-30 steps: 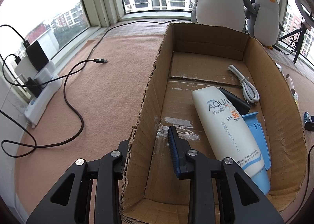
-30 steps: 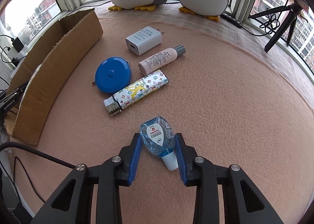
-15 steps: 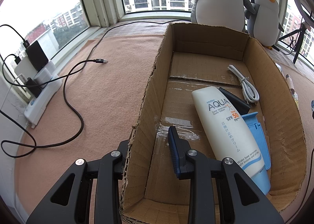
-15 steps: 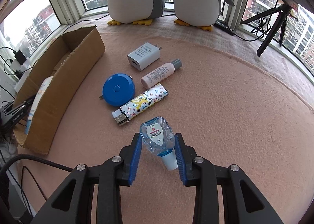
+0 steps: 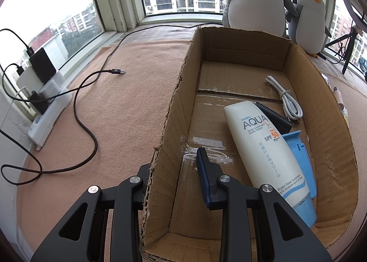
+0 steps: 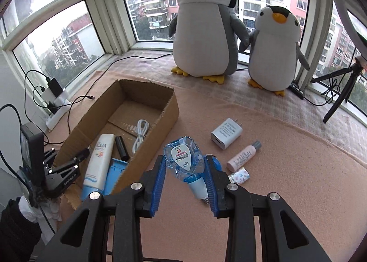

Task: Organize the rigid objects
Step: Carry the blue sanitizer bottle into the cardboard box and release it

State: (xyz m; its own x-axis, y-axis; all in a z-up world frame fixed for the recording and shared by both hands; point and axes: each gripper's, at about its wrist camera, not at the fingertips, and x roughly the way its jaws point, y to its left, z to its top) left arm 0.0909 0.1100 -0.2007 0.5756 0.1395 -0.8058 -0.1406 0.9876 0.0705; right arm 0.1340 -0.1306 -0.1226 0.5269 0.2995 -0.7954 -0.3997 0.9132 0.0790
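My right gripper is shut on a small clear-blue dropper bottle, held cap-down above the pink mat, just right of the cardboard box. My left gripper is shut on the box's left wall, one finger outside and the blue-padded finger inside. From the right wrist view the left gripper shows at the box's near-left wall. Inside the box lie a white sunscreen tube, a white cable, a black cylinder and a light-blue item.
On the mat right of the box lie a white charger, a pink bottle and a patterned lighter half hidden by my right finger. Two plush penguins stand at the window. A tripod stands right; a power strip with cables lies left.
My right gripper has risen with the bottle, lifting it off the mat and swinging toward the box, which now fills its left view. The left gripper has not moved.
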